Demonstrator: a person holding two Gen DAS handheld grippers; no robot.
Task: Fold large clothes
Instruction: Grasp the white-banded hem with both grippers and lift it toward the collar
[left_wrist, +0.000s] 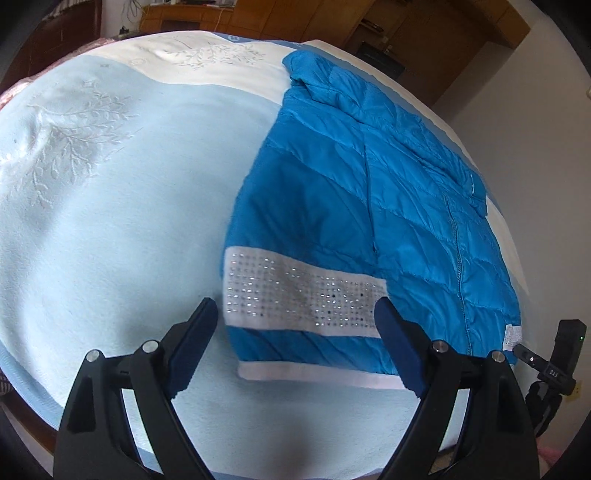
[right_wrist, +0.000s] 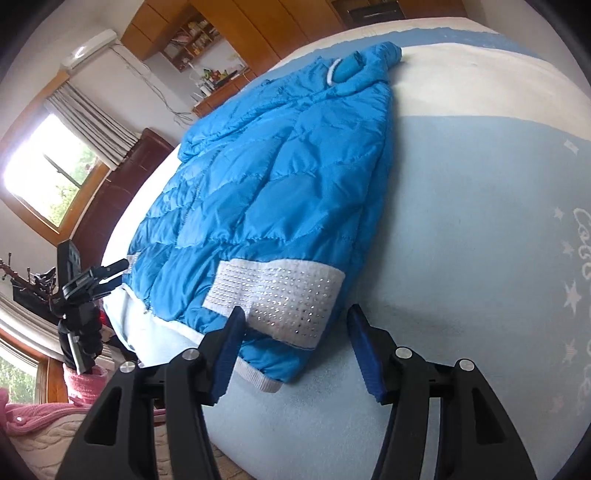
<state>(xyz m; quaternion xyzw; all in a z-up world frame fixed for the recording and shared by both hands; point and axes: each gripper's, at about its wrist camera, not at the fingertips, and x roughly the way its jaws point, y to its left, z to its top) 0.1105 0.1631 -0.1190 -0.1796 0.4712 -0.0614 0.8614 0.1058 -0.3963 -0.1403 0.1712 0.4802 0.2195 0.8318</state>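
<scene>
Jacket first: your blue quilted puffer lies flat on the bed, already doubled lengthwise by the look of it, with a sleeve laid along the body so that its white rhinestone cuff sits just above the hem.

Seen from your left gripper, the cuff lies straight ahead between the two fingers, which stand wide apart and hold nothing. The left finger is over bare blanket beside the garment's edge; the right one overlaps the cuff's far end. The white hem band runs across just beneath the fingertips. That spread looks meant to straddle the hem end before pinching it.

From your right gripper the fingers are also parted and empty, though less widely. The left finger overlaps the cuff and the right one hangs over blanket, just past the jacket's right edge. The hem corner sits between them and slightly nearer. Whether either finger actually touches cloth, you cannot tell from these views.

As for the lie of it: the long axis runs away from both sets of fingers, hem nearest you, collar farthest, up toward the cream stripe of the blanket. The zip line follows that same axis. With both grippers at the hem end, the sensible next fold is probably hem toward collar, halving the length; you would want both corners caught evenly, since slick padded fabric tends to slide and puff back open.
</scene>
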